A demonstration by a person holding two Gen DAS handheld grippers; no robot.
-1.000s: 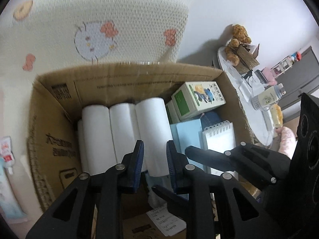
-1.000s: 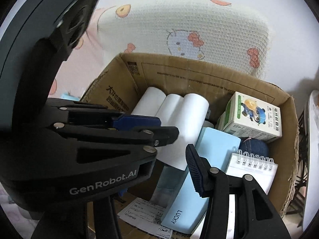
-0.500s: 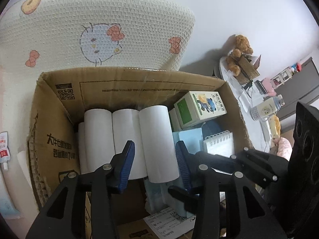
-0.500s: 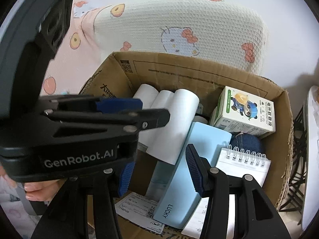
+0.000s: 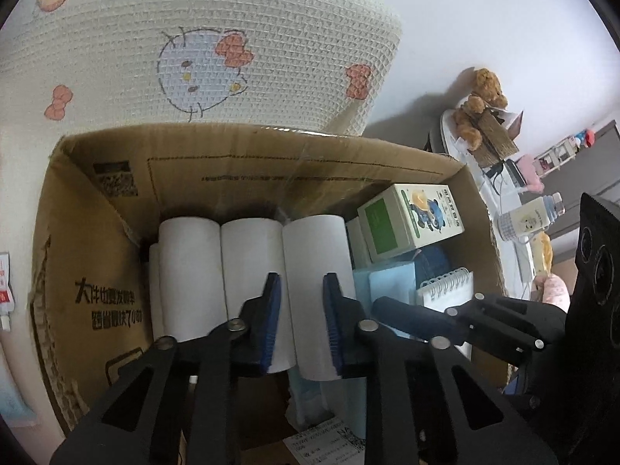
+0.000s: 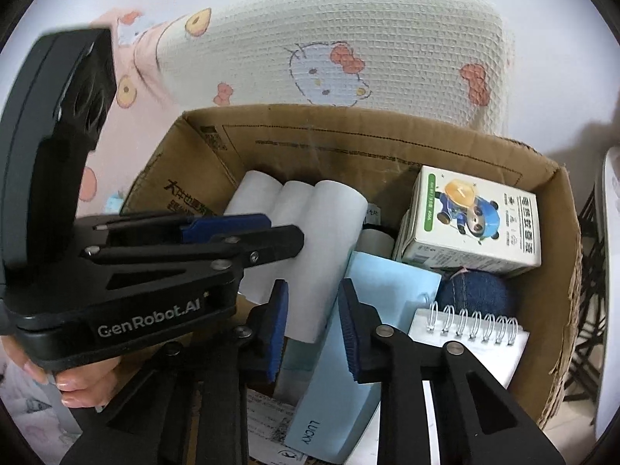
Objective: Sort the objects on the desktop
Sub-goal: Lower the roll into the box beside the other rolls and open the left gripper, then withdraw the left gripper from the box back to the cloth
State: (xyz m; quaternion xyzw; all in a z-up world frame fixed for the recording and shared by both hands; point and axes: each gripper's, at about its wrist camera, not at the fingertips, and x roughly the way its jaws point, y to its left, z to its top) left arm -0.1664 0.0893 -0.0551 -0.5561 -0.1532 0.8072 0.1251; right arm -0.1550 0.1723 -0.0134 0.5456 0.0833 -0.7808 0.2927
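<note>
An open cardboard box (image 5: 232, 170) (image 6: 348, 147) holds three white rolls (image 5: 252, 267) (image 6: 333, 213), a panda-print carton (image 5: 410, 217) (image 6: 472, 217), a light blue box (image 5: 391, 283) (image 6: 387, 283), a spiral notepad (image 5: 445, 290) (image 6: 472, 345) and a denim item (image 6: 476, 294). My left gripper (image 5: 301, 290) (image 6: 283, 230) hangs over the rightmost roll with its jaws closing; the pads stand apart in front of the roll and do not press it. My right gripper (image 6: 314, 294) (image 5: 407, 314) hovers over the roll's near end and the blue box, jaws closing to a narrow gap, nothing gripped.
A cream pillow with a cat print (image 5: 193, 50) (image 6: 348, 58) lies behind the box. A white table at the right carries a teddy bear (image 5: 480, 93) and a bottle (image 5: 527, 217). A printed paper slip (image 5: 329, 438) lies on the box floor. A hand (image 6: 77, 383) holds the left gripper.
Both grippers have come closer over the box. The left jaws spread wider, then narrowed again. The right jaws went from wide apart to a narrow gap, and its left finger is now in view.
</note>
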